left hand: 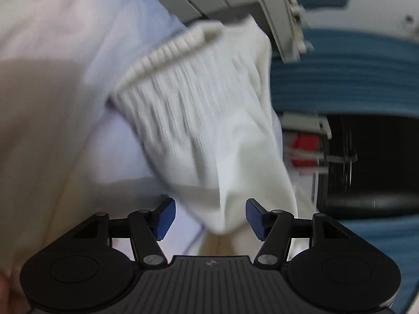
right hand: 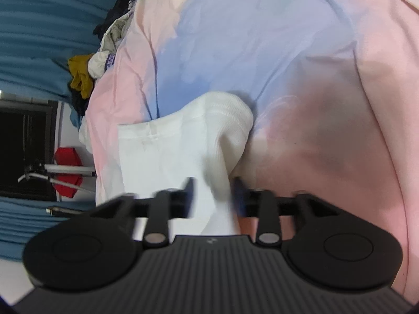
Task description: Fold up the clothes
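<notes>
Garment: a white ribbed sock [left hand: 199, 130] is seen lying on a pastel bedsheet [right hand: 301, 52], its ribbed cuff at about 11 o'clock in the left wrist view and its plain end drooping toward 6 o'clock between the fingers.

Same garment, right view: the white sock [right hand: 209, 141] is seen with its cuff at 12 o'clock and its body running down to 6 o'clock between the blurred fingers.

Handling: it is judged light, soft and limp, not slippery and not fragile; no shape will be held where it is unsupported.

Hold points: the thick ribbed cuff and the opposite end are judged the best places to be pinched.

Left gripper [left hand: 210, 219]: the blue pads are spread apart, with the sock's end lying between them and no contact made on either side.

Right gripper [right hand: 213, 196]: the fingers are smeared by motion blur; they flank the sock closely, but whether the cloth is pinched cannot be told.

Containers: none is seen in either view.

Surroundings: a heap of unsorted clothes [right hand: 104, 52] is seen at 10 o'clock in the right view, and a blue curtain [left hand: 348, 73] at 2 o'clock in the left view.
</notes>
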Action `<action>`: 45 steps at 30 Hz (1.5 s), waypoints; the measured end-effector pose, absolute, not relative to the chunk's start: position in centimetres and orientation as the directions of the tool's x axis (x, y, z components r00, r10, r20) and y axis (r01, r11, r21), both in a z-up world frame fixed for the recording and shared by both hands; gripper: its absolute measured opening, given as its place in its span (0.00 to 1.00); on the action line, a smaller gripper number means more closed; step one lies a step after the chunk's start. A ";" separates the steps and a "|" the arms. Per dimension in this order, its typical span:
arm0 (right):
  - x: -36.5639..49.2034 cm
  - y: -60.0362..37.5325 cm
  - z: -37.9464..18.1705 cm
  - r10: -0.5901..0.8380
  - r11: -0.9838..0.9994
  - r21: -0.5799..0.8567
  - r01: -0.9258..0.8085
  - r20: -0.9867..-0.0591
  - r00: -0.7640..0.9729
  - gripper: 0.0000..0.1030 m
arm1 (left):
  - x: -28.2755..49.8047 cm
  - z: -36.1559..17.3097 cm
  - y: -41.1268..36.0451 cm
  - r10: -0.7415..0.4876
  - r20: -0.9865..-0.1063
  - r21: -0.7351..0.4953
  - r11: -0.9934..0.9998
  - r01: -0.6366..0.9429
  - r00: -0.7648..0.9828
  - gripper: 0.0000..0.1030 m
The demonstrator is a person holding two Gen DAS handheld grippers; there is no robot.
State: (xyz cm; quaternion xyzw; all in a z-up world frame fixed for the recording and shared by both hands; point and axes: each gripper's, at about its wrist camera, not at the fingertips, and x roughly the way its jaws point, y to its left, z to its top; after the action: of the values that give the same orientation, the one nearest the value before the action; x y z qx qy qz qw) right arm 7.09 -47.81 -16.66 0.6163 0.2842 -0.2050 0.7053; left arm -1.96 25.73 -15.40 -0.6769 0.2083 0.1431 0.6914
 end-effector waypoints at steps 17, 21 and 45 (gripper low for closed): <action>10.8 -49.6 -14.5 -0.071 0.341 0.782 0.522 -0.532 0.844 0.06 | -3.8 -6.7 30.0 0.095 -0.525 -0.789 0.318 -0.525 0.846 0.04; 8.5 -50.6 -12.0 -0.183 0.360 0.813 0.457 -0.419 0.889 0.06 | -6.2 -3.5 33.4 0.082 -0.535 -0.768 0.367 -0.525 0.841 0.04; 5.6 -50.3 -10.3 -0.362 0.364 0.562 0.742 -0.649 0.669 0.23 | -14.1 -2.6 35.5 0.023 -0.635 -0.598 0.618 -0.510 0.772 0.53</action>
State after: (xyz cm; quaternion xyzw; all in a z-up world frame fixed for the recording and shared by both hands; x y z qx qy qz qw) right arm 5.64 -50.32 -10.31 0.4452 0.2137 -0.3460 0.7977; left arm -14.13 35.47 -2.57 -0.4080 0.2987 0.1571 0.8483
